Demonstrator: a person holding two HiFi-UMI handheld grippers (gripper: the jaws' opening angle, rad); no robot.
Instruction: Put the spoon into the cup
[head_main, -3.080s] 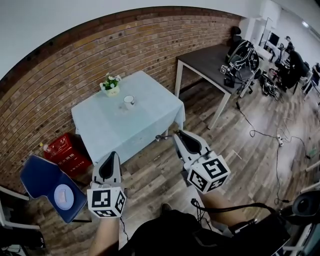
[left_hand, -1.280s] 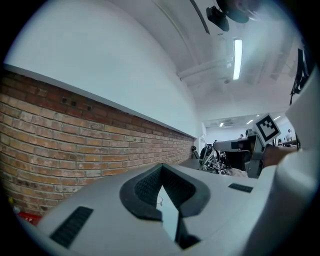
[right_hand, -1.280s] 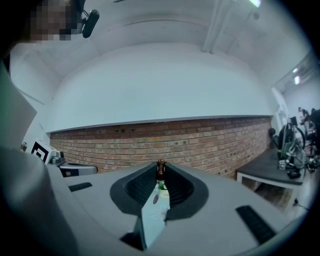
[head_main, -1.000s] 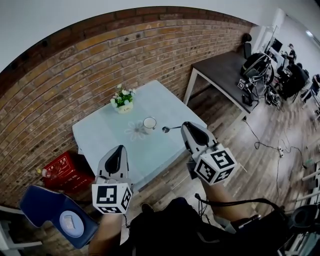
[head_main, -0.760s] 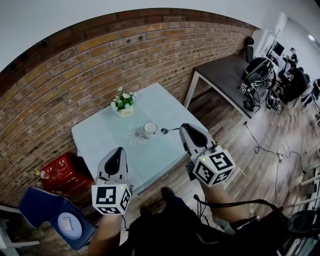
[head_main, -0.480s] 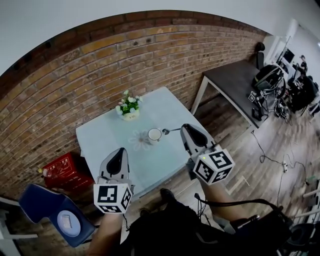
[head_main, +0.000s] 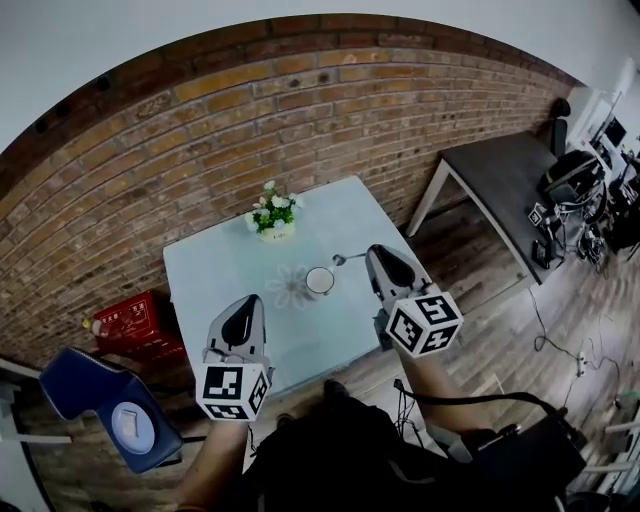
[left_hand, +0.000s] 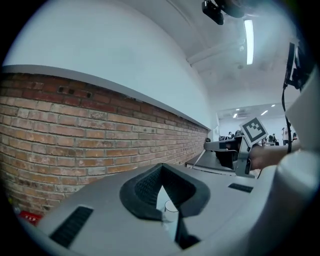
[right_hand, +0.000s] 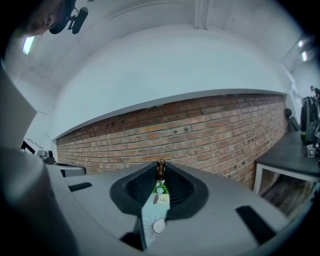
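The right gripper (head_main: 378, 253) has its fingers drawn narrow on the handle of the spoon (head_main: 345, 259); in the right gripper view a small brown piece sits pinched at the very tips, and the spoon's bowl hangs in the slit below them. In the head view the spoon reaches out to the left from the fingers, its bowl over the tabletop (head_main: 215, 270) and just beside the far right of the cup's rim; it is not in the cup (head_main: 320, 281). The cup is white and stands upright near the middle of the pale blue cloth, beside a flower-shaped mark on it; a small pot of white flowers (head_main: 272, 216) stands farther back, near the brick wall (head_main: 300, 110).

The left gripper (head_main: 246, 305) hovers over the near left part of the tabletop, well apart from the cup; its fingers stand close together, the tips meeting, with nothing between them; through the thin slit below the tips its own view shows the cup far ahead.

A red crate (head_main: 135, 325) sits on the floor to the left of the table; a blue chair (head_main: 90, 400) is nearer, at the lower left; a dark table (head_main: 500, 175) stands to the right.
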